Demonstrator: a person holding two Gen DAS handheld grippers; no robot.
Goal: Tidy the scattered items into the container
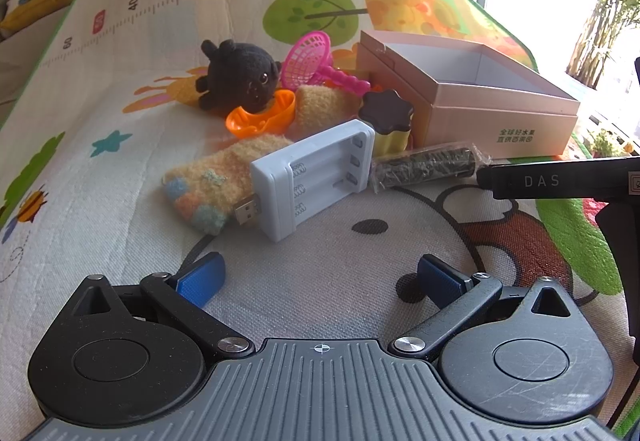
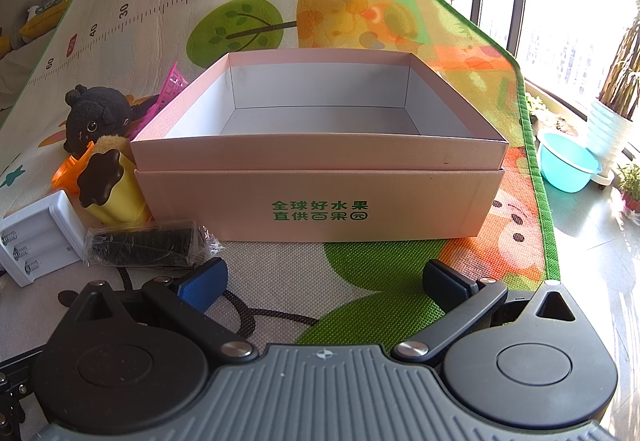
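The colourful cartoon-printed foam play mat (image 2: 360,265) carries everything, its printed ruler running along the far side. On it stands the pink open-topped cardboard box with green lettering (image 2: 320,161), empty inside and set just right of the clutter, probably so each item needs only a short carry over its near wall.

The scattered things lie bunched against the box's left side. The black plush animal (image 1: 240,79) sits furthest back, touching the pink plastic toy net (image 1: 308,59). In front lies a fuzzy yellow knitted sock with coloured patches (image 1: 204,189), partly under the light grey plastic battery charger with a USB plug (image 1: 312,181). Beside the charger stand the yellow cup with a dark brown scalloped lid (image 1: 386,121) and the orange plastic scoop-shaped toy (image 1: 260,115). The black roll in clear crinkled wrap (image 2: 140,245) lies nearest the box front.

The left hand-held gripper (image 1: 320,281) has its blue pads spread wide and holds nothing, aimed at the charger, likely its first pick. The right hand-held gripper (image 2: 324,283) is equally wide and empty, facing the box with its left pad near the wrapped roll.
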